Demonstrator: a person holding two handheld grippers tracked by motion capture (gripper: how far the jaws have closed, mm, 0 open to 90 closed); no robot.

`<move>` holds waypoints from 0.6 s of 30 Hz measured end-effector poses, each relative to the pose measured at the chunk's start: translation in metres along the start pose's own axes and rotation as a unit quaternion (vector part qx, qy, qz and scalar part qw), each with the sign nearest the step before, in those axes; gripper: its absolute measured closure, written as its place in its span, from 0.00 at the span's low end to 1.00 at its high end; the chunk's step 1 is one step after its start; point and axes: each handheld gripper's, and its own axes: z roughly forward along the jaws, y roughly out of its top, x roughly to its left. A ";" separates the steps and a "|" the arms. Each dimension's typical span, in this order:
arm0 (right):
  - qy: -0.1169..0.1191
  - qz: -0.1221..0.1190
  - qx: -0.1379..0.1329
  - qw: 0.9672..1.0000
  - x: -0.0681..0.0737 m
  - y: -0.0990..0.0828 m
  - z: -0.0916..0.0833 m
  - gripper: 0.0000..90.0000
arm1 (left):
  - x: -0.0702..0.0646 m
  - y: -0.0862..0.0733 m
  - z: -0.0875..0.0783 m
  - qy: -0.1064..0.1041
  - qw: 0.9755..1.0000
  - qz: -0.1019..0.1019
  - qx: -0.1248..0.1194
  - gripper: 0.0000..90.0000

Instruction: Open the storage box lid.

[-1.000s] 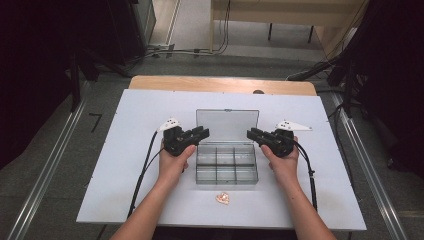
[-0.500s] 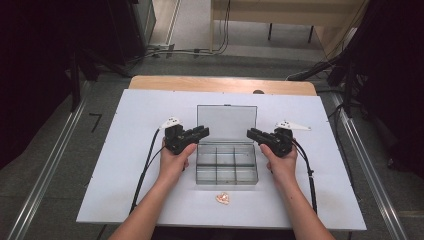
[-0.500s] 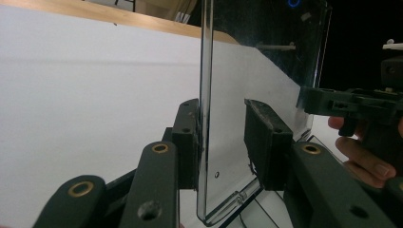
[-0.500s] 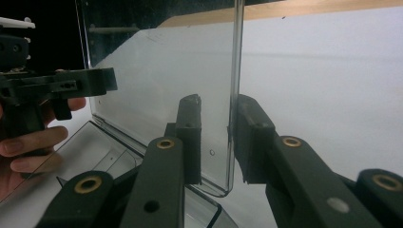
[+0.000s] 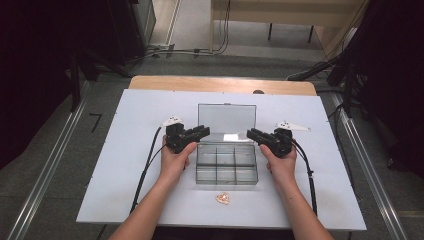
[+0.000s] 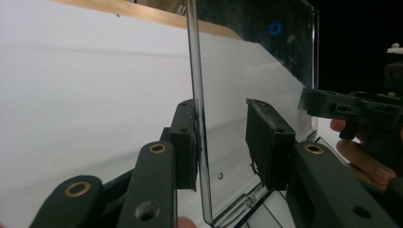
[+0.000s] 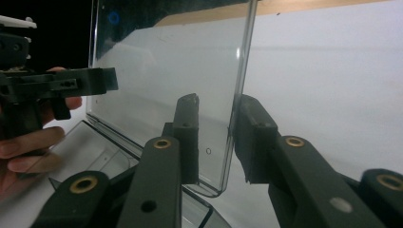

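Note:
A clear compartment box [image 5: 226, 167] sits mid-table with its lid [image 5: 226, 117] standing upright. My left gripper [image 5: 204, 131] reaches in from the lid's left edge, my right gripper [image 5: 251, 133] from its right edge. In the left gripper view the lid's edge [image 6: 197, 95] stands between the jaws of the left gripper [image 6: 222, 103]; one pad lies against it and the other is well apart. In the right gripper view the lid [image 7: 166, 71] likewise stands inside the right gripper [image 7: 219, 99], with a gap at one pad. Both pairs of jaws have just been opening slightly.
The box rests on a white board [image 5: 125, 165] laid over a wooden table [image 5: 220, 84]. A small orange object [image 5: 223, 198] lies on the board just in front of the box. Cables trail back from both grippers along the forearms.

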 end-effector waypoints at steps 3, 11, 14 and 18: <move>-0.008 0.003 0.004 1.000 0.000 -0.002 0.002 0.75 | 0.002 -0.001 0.002 0.000 1.000 -0.004 0.004 0.69; -0.006 0.021 0.011 1.000 -0.004 -0.003 0.003 0.73 | 0.002 -0.002 0.005 0.014 1.000 -0.003 0.017 0.64; -0.005 0.027 0.017 0.999 -0.005 -0.004 0.003 0.73 | 0.003 -0.002 0.006 0.015 1.000 -0.009 0.022 0.62; -0.006 0.023 0.016 1.000 -0.005 -0.004 0.002 0.75 | 0.004 0.000 0.005 0.005 1.000 -0.020 0.019 0.65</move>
